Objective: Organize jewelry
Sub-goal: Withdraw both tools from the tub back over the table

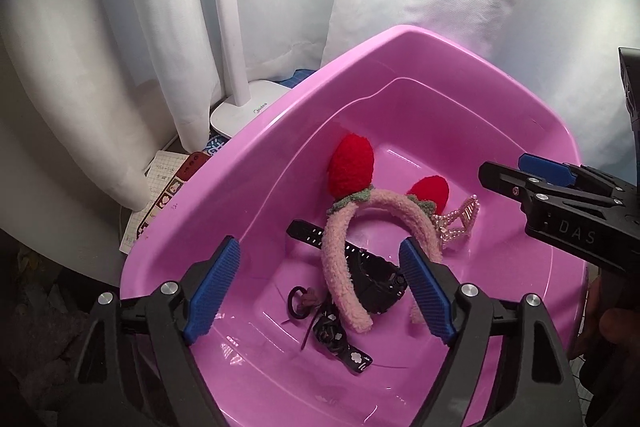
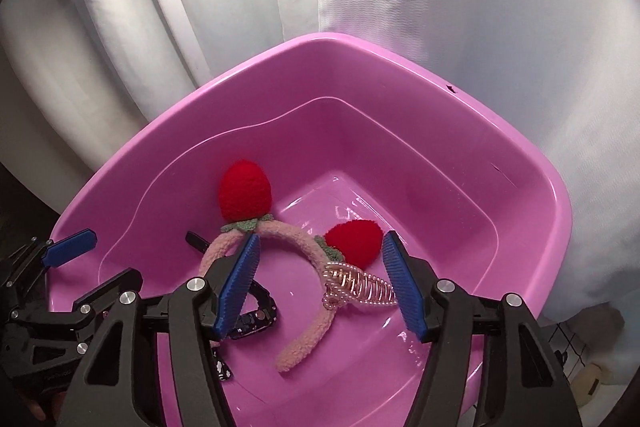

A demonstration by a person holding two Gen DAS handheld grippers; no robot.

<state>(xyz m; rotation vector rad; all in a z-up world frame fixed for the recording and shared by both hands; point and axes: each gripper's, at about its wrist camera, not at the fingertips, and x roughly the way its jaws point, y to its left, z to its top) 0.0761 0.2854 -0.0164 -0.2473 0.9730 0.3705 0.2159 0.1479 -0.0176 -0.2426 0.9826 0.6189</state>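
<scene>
Inside the glossy pink plastic basin point(image 2: 532, 187), the fuzzy pink headband with red strawberry ears point(image 2: 304, 247) lies arch-up toward the far wall, long axis running near-to-far, over a black watch point(image 1: 376, 279). Pearl-beaded gold hair claw point(image 2: 360, 287) touches it, tapering right. Left gripper point(image 1: 320, 287) and right gripper point(image 2: 320, 283) both hover spread, empty. Likely step: selecting a pick; the next move needs descent onto one item.

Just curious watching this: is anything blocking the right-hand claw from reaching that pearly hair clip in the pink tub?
Nothing visible does. The right gripper hangs open over the basin, the hair clip below between its fingers, beside the headband.
</scene>
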